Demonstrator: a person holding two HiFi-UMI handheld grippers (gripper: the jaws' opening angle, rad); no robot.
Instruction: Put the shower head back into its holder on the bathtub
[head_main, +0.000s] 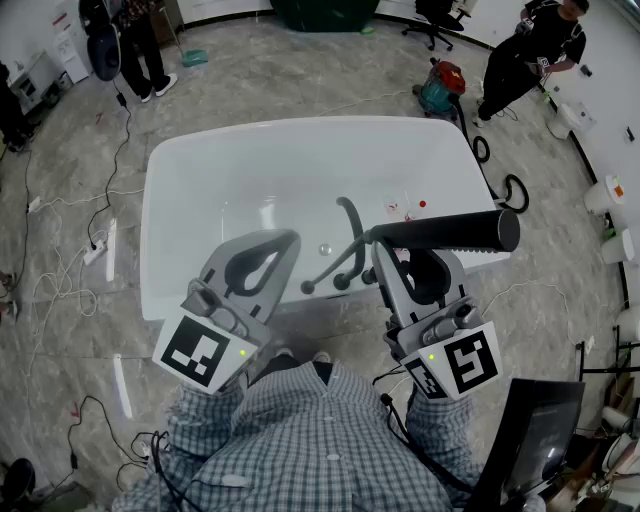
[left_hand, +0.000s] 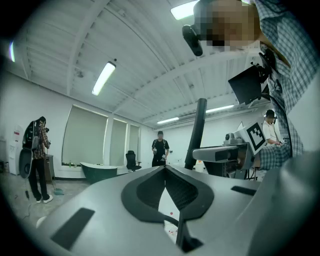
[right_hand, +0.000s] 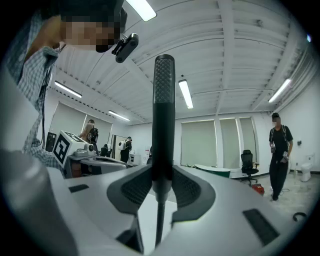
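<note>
Shower head (head_main: 450, 232) is off the tub, clamped in the right hand-held gripper (head_main: 383, 250). The jaws are closed on its lower end, where the dark grip narrows to a thin stem. In the head view its long axis runs approx. left-right, with the free end pointing to the person's right, level over the near rim of the bathtub (head_main: 200, 160).

The grey fittings (head_main: 340, 280) sit on that near rim, just below and slightly left of the right jaws, i.e. between the two grippers. The holder is probably among them, but which piece it is can't be told.

Likely next move: swing the stick from lying flat to upright, stem end down, then drop it a short way down and left. The right side is nearer and already has the load.

Left hand-held gripper (head_main: 285, 245) is empty, jaw tips together, parked beside the fittings on the left.

View differences:
- Right gripper view shows the grip itself: shower head (right_hand: 164, 100) stands straight up the middle, pads pressed on both sides, and the thin stem drops below the jaws (right_hand: 162, 172). No rim or fittings are visible there.
- Left gripper view confirms nothing sits between its jaws (left_hand: 165, 170), only a sliver of white tub. It also catches the stick from the side as a dark bar (left_hand: 199, 130).
- Only the head view shows the stick vs. the fittings.
</note>
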